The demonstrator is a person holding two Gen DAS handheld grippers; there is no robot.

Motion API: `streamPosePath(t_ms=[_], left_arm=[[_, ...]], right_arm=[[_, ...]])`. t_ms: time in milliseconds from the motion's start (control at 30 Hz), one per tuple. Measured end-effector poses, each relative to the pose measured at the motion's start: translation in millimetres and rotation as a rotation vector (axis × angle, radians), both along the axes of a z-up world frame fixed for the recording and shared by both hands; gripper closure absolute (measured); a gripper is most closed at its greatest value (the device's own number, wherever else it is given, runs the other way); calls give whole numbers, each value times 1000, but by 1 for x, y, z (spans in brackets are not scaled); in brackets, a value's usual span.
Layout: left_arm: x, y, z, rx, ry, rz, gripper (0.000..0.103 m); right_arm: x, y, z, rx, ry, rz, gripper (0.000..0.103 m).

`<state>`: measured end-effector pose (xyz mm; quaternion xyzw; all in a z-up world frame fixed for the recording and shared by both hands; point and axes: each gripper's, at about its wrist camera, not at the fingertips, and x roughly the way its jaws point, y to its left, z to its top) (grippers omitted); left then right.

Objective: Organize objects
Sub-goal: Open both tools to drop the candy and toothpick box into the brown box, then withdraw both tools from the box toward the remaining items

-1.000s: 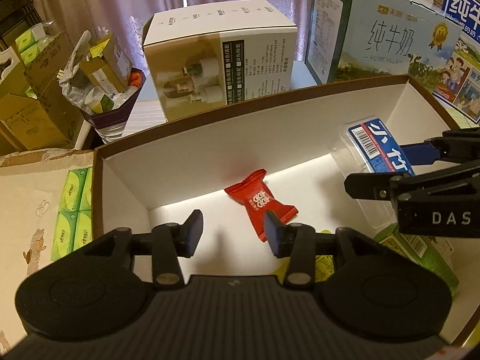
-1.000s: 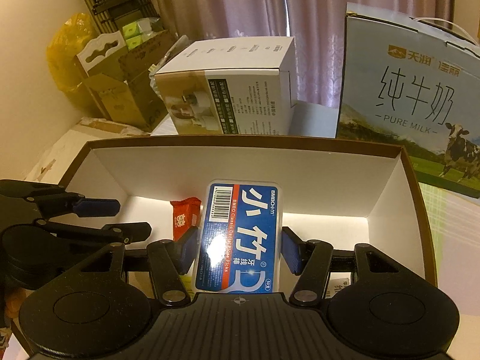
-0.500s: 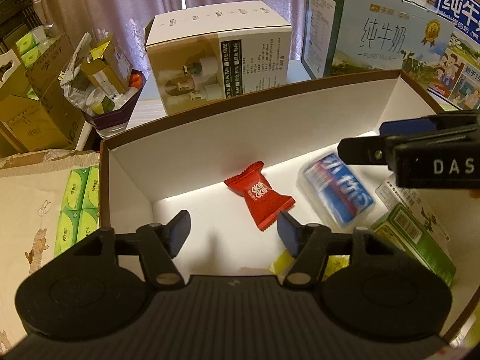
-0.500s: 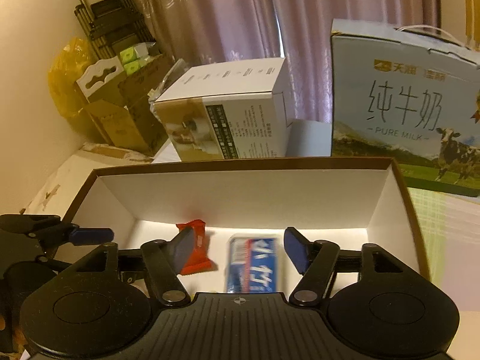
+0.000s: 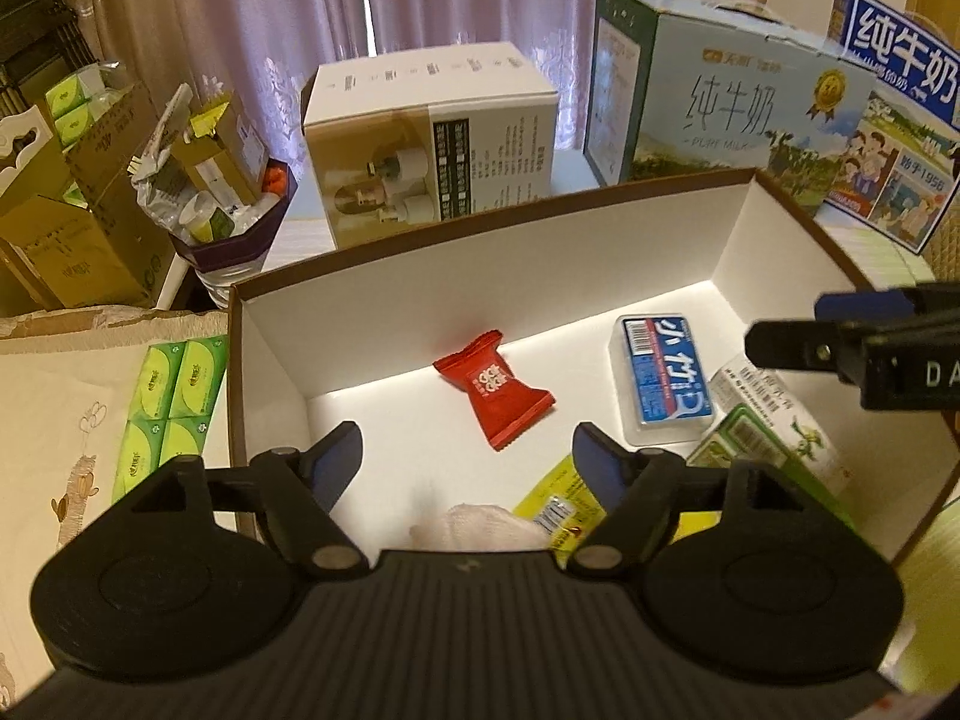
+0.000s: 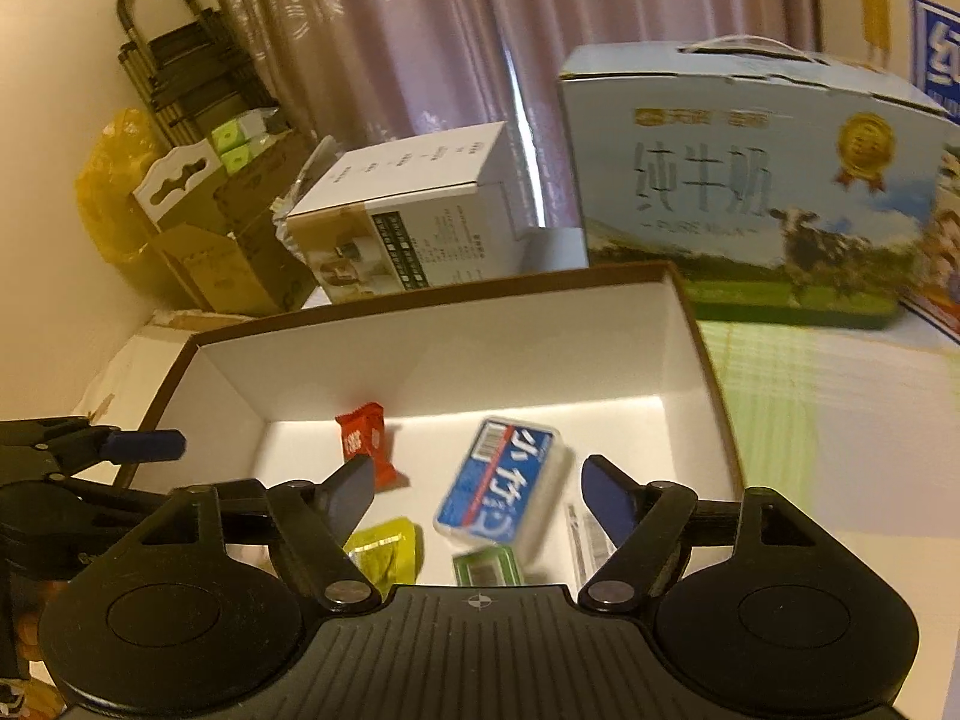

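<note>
Both tools have just been opening, nothing between them: left tool (image 5: pixel 468 459); right tool (image 6: pixel 477 492); blue case (image 6: pixel 501 495) lies in box (image 6: pixel 432 354)

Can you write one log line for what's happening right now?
left gripper: open, empty | right gripper: just opened, empty | blue case: in box | candy: in box

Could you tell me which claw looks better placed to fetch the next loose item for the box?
Probably the left claw: open and empty beside the box, near the green packs. The right claw hangs over the blue case.
</note>
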<state>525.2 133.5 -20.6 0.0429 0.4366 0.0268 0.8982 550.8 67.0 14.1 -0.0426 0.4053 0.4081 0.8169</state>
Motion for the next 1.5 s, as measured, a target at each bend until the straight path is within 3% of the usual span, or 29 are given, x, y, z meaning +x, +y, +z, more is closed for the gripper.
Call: streamPosePath(t_ms=[767,1200,1500], left_arm=[[-86,-37,59,-57,-89,60,23],[-141,-53,70,-82,-95,67,23],[-169,-61,55,-116,-40,68,22]], right_arm=[[-65,-79,47,57,11,-89,29],[-109,-114,53,51,10,-66,29],[-128,-138,39,6,39,-67,29]])
